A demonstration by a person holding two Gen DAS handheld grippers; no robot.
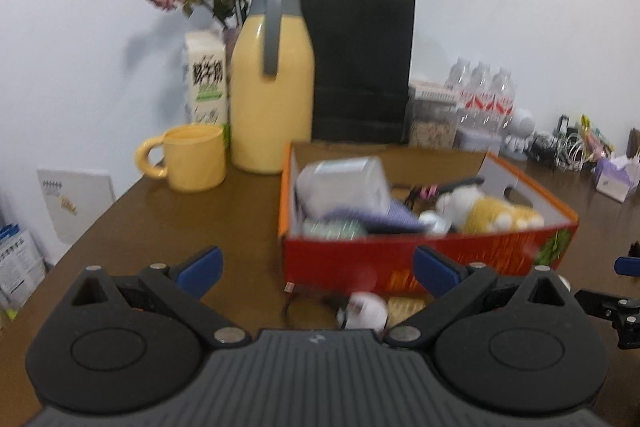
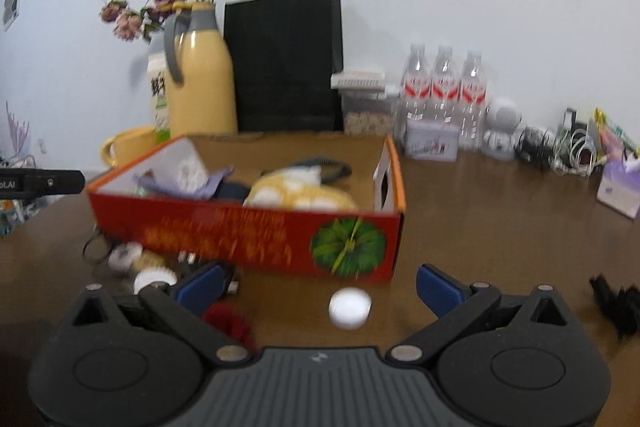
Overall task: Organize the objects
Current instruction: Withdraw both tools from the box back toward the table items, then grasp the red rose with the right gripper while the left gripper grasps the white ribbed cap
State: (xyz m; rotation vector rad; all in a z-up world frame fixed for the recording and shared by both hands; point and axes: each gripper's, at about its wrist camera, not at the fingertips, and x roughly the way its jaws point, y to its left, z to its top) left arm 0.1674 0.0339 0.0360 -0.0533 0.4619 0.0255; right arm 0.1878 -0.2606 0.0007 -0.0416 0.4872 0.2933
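Red cardboard box (image 2: 256, 231) on brown surface (image 2: 480, 211), both grippers open and empty.

Left gripper (image 1: 318, 273): jaws spread wide, holding nothing, aimed at box near wall; small white item (image 1: 366, 309) on surface between fingers, blurred. Right gripper (image 2: 320, 287): jaws spread wide, holding nothing; white round cap (image 2: 349, 307) on surface between fingers, just before box front. Inside box: yellow-white plush toy (image 2: 300, 193), purple cloth (image 2: 180, 183), other items indistinct. Behind box: yellow flask (image 1: 272, 83), yellow mug (image 1: 192, 157), black paper bag (image 1: 360, 67).
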